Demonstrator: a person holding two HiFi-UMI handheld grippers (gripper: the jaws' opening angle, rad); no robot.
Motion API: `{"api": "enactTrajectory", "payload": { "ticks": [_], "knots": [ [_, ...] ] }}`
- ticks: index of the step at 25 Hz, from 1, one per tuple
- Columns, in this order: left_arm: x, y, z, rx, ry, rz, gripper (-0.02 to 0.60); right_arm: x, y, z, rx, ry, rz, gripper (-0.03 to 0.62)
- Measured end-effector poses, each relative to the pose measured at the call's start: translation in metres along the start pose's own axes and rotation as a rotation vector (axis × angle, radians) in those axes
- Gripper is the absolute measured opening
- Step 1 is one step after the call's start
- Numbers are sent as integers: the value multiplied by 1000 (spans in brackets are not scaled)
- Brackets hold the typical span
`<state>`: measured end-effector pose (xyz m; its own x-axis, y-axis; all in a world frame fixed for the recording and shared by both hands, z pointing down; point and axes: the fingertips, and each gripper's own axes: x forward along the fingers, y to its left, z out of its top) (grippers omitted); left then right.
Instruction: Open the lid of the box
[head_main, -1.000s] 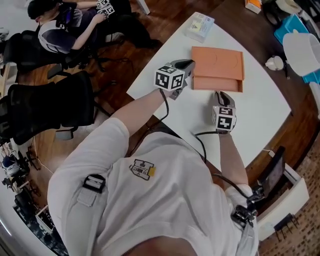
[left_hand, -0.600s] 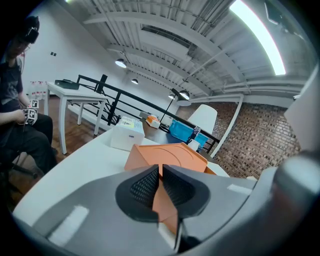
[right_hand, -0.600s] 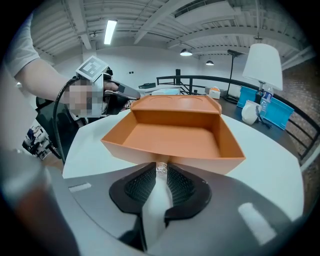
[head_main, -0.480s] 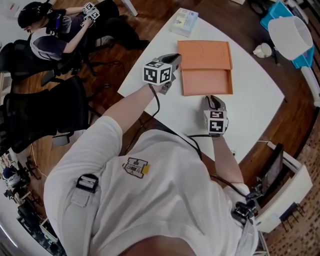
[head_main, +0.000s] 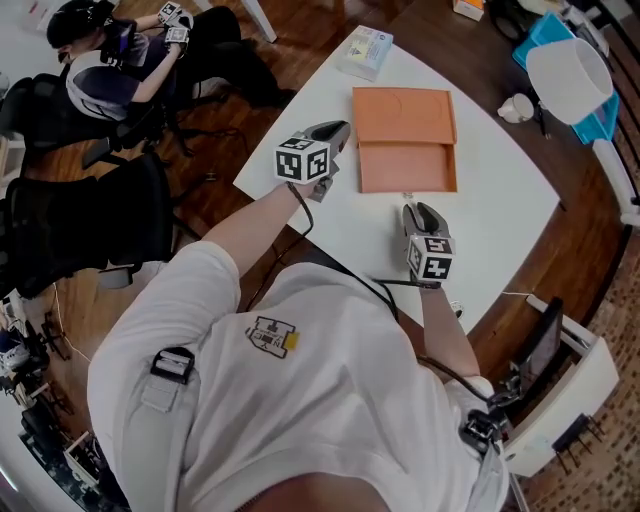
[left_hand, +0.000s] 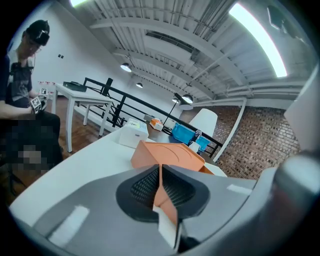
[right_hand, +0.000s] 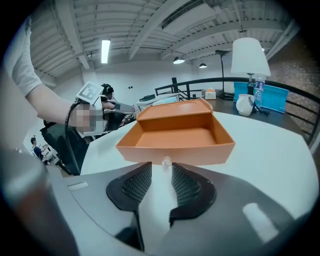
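Observation:
An orange box (head_main: 406, 166) lies on the white table (head_main: 500, 215), its shallow tray open to view in front of the flat orange lid (head_main: 403, 114). A small clear knob (right_hand: 165, 161) sticks out of the tray's near wall (right_hand: 176, 152). My right gripper (head_main: 412, 207) points at that wall, and its jaws are opening. The knob stands just past the fingertips, with nothing pressed between the pads. My left gripper (head_main: 340, 129) hovers by the box's left side. Its jaws are shut, with only a thin slit between them, and the lid (left_hand: 167, 154) shows beyond them.
A small white carton (head_main: 363, 52) sits at the table's far corner. A white shade (head_main: 568, 78) and a blue bin (head_main: 545, 30) stand to the right beyond the table. A seated person (head_main: 110, 70) and a black chair (head_main: 90, 225) are at the left, on the wooden floor.
More of the open tray shows than a second ago. The right gripper has drawn back toward me from the box's front, and the left gripper stays by the box's left side.

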<state>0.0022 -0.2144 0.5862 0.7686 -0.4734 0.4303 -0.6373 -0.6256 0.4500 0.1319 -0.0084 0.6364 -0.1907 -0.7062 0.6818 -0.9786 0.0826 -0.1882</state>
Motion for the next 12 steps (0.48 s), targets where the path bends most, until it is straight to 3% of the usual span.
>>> {"api": "enactTrajectory", "payload": {
  "ticks": [5, 8, 12],
  "knots": [
    [-53, -28, -73, -26, 78, -19, 0, -42, -1, -38, 15, -48, 10, 17],
    [-77, -52, -120, -31, 153, -55, 0, -55, 8, -55, 7, -62, 26, 0],
    [-78, -90, -159, 22, 231, -138, 0, -61, 6, -61, 21, -74, 29, 0]
  ]
}}
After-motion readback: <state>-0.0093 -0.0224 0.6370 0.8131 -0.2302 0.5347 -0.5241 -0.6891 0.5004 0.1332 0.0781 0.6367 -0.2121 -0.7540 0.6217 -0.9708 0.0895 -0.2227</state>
